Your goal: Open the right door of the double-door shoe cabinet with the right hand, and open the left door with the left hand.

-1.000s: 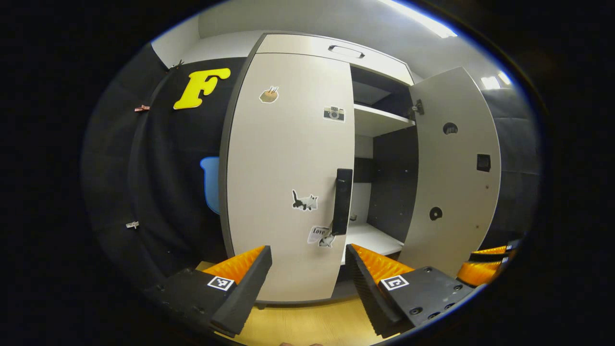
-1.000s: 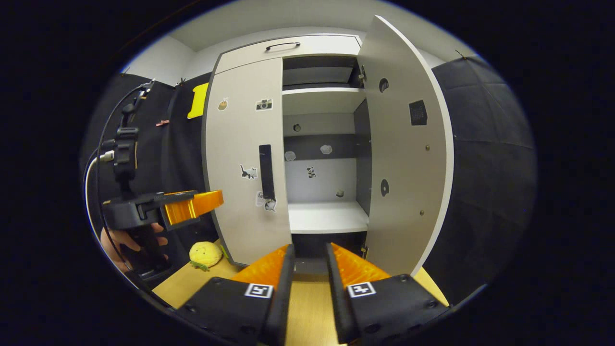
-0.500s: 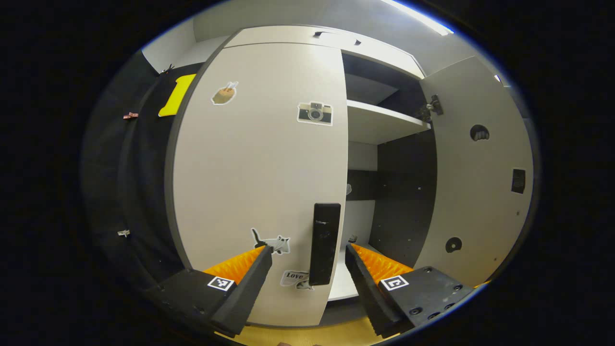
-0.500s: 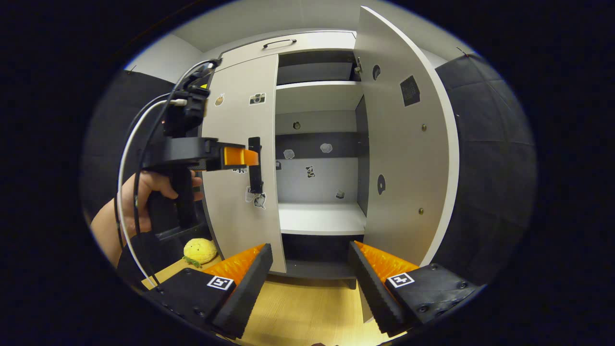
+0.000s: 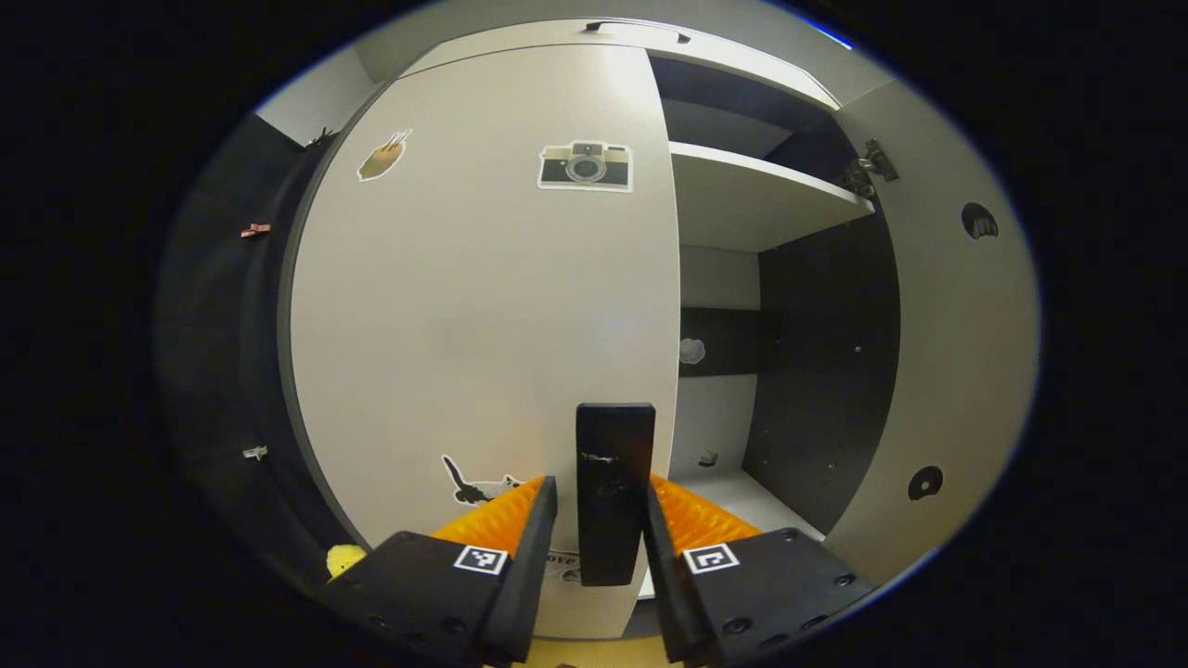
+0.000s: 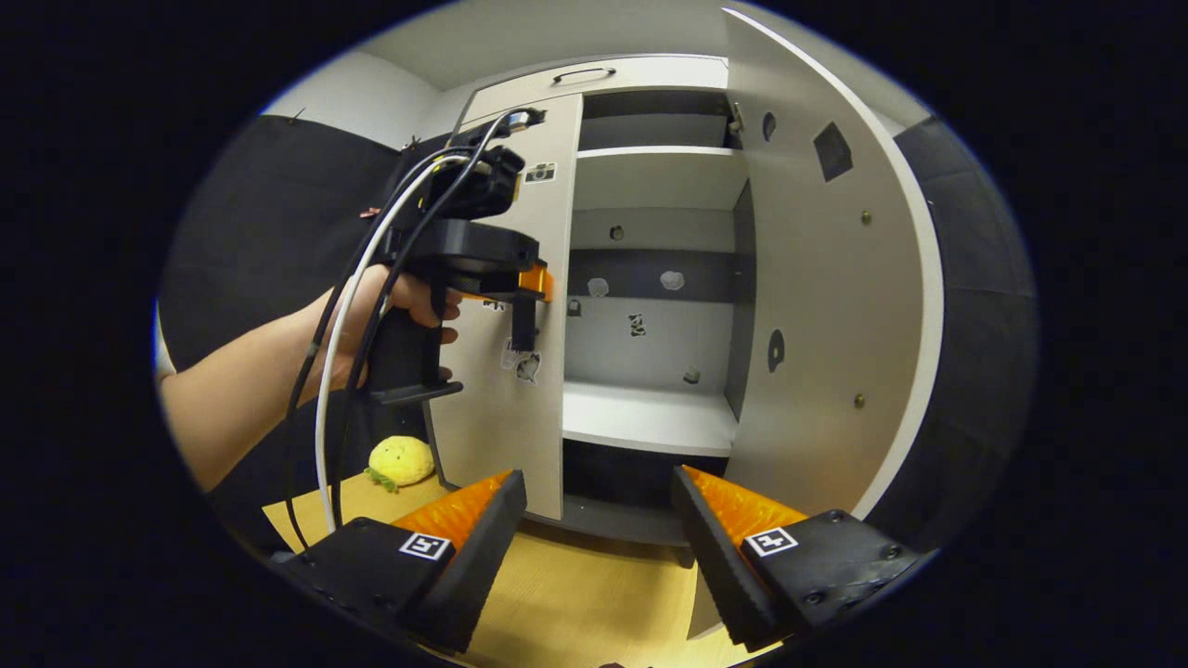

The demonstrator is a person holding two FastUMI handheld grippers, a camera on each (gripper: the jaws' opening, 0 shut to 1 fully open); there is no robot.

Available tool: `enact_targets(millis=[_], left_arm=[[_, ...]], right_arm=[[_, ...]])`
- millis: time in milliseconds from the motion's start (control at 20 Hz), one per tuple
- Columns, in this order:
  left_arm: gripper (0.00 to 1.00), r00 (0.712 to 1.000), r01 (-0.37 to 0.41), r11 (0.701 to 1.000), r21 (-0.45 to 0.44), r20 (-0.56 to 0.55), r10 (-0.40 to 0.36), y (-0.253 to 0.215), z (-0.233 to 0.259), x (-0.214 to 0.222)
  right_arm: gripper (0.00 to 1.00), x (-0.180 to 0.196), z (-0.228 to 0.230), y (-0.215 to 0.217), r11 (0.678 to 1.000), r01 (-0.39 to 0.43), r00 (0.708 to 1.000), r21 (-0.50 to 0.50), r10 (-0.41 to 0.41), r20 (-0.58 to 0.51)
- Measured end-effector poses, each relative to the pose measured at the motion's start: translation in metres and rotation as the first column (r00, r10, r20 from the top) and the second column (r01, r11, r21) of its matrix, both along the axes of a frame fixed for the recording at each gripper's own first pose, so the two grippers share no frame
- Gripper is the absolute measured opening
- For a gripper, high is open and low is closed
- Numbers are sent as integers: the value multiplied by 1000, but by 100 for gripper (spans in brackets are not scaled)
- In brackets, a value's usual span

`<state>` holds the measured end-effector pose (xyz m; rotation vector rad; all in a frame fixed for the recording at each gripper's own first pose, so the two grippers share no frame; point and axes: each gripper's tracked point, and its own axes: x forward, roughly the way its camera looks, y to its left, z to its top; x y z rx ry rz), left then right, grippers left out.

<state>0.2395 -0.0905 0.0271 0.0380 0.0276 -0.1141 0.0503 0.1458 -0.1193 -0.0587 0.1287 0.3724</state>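
Left gripper narrowed around left door handle, fingers flanking it; full contact can't be told. Grip sits low on the handle, likely to pull. Left door shut, its free edge at the cabinet's middle, open floor in front for the swing. Right door wide open, well aside. Right gripper spread wide, holding nothing, hanging back from the cabinet.

Pale grey left door with a black handle; yellow plush toy; light wooden floor.
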Motion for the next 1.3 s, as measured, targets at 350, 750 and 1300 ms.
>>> enact_targets(millis=[350,750,1300], left_arm=[[32,999,-36,999,-10,-18,36,0,-4,-1],[17,1000,-26,1000,-11,3,26,1,-5,-3],[17,999,23,998,-57,-23,-24,19,-7,-56]], right_arm=[[98,6,1,-3,999,-19,1000,28,19,0],[98,3,7,-5,999,-8,1000,36,8,4],[98,-27,11,2,997,70,998,15,-70,-7]])
